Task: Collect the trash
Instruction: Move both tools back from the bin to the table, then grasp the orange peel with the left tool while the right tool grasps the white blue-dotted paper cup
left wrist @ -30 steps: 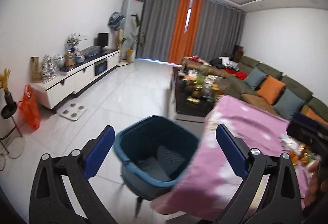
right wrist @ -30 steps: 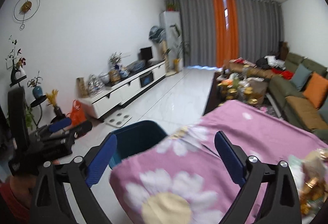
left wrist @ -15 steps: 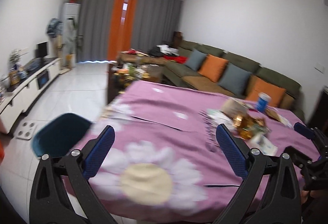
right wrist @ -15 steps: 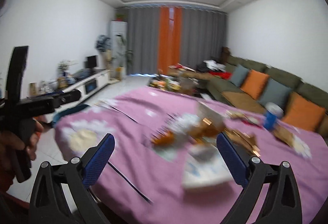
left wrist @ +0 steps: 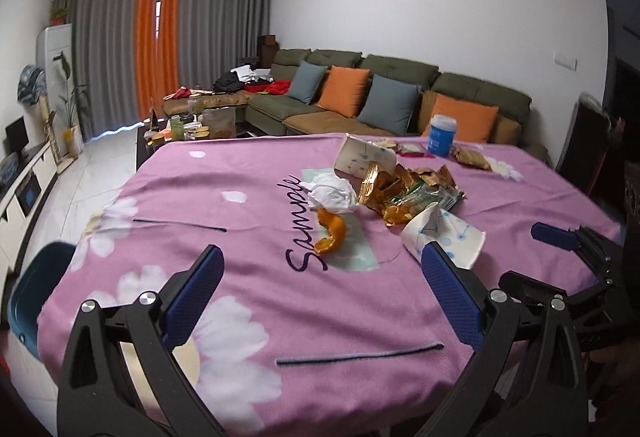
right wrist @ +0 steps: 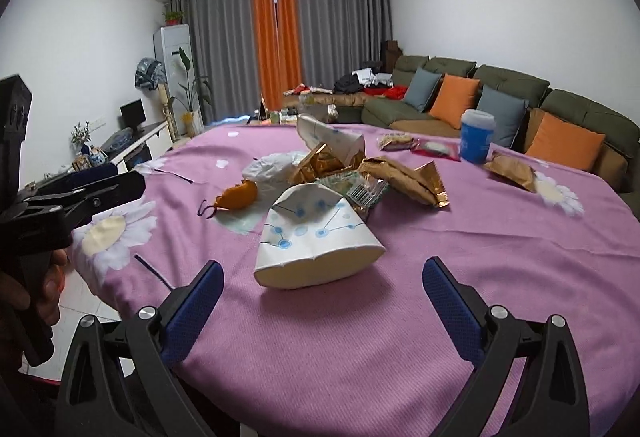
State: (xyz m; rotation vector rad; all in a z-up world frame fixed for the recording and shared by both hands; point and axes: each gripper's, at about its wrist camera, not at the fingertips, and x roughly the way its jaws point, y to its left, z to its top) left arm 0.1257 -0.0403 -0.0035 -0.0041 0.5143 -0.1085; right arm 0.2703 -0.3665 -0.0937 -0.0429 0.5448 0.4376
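A trash pile lies mid-table on the pink flowered cloth [left wrist: 248, 221]. It holds a crushed paper cup [left wrist: 444, 237] [right wrist: 316, 237], an orange peel [left wrist: 332, 233] [right wrist: 238, 195], a crumpled white tissue [left wrist: 332, 195], gold wrappers [left wrist: 400, 185] [right wrist: 404, 177] and a second tipped cup [left wrist: 364, 157]. My left gripper [left wrist: 320, 261] is open above the cloth, short of the peel. My right gripper [right wrist: 323, 273] is open just before the crushed cup. Neither holds anything. A teal bin [left wrist: 28, 293] stands on the floor at the table's left edge.
A blue lidded cup [right wrist: 476, 137] and snack packets [right wrist: 512, 167] sit at the table's far side. Behind are a green sofa [left wrist: 400, 77] with cushions and a cluttered coffee table [left wrist: 192, 129]. A white TV cabinet [right wrist: 136, 145] lines the left wall.
Both cameras have swung right, away from the teal bin and the floor, to face the table top and the trash pile. Both grippers stayed open and empty.
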